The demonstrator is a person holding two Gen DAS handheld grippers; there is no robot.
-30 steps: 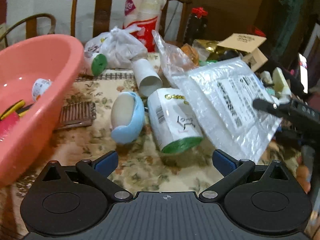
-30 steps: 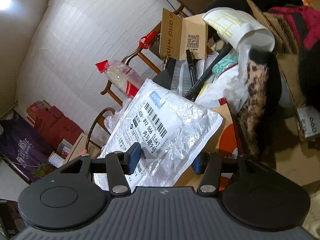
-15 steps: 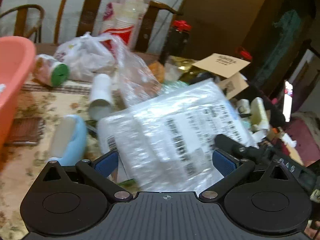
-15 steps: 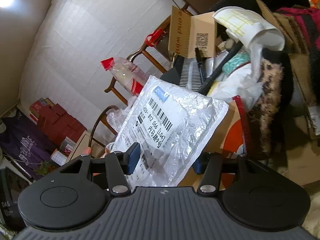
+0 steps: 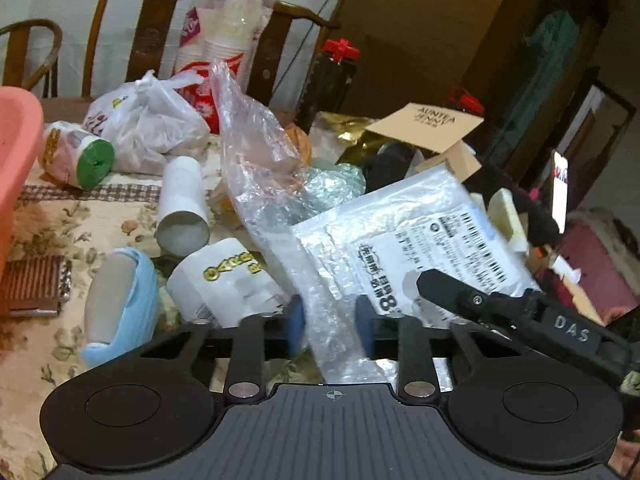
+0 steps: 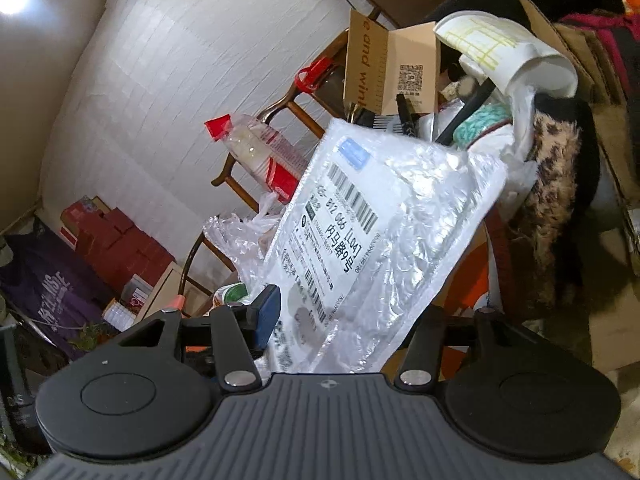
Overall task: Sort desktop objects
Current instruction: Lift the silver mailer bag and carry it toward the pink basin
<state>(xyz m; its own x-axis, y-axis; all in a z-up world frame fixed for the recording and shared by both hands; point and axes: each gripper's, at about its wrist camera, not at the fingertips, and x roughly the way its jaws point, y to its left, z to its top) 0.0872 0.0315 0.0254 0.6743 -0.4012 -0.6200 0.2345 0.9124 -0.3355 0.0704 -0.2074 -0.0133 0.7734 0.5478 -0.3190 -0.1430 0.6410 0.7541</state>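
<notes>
A clear bubble mailer with a barcode label point(image 5: 420, 240) hangs above the table, also in the right wrist view point(image 6: 384, 216). My left gripper point(image 5: 330, 320) has its blue pads closed in on the mailer's lower clear edge. My right gripper point(image 6: 344, 316) still has the mailer between its fingers; its right pad is hidden behind the plastic. The right gripper's black finger point(image 5: 500, 304) shows in the left wrist view. On the floral tablecloth point(image 5: 60, 216) lie a white roll with yellow print point(image 5: 224, 284) and a blue-and-grey object point(image 5: 120, 300).
A pink basin point(image 5: 16, 152) stands at the left edge. A paper cup point(image 5: 182, 204), a green-ended roll point(image 5: 76, 156), plastic bags point(image 5: 148, 124), a cup sleeve point(image 5: 224, 40) and cardboard boxes point(image 5: 432, 124) crowd the table. Wooden chairs point(image 5: 136, 32) stand behind.
My left gripper has swung right to the mailer and its pads have closed from wide open onto the mailer's edge. The right gripper has tilted the mailer slightly.
</notes>
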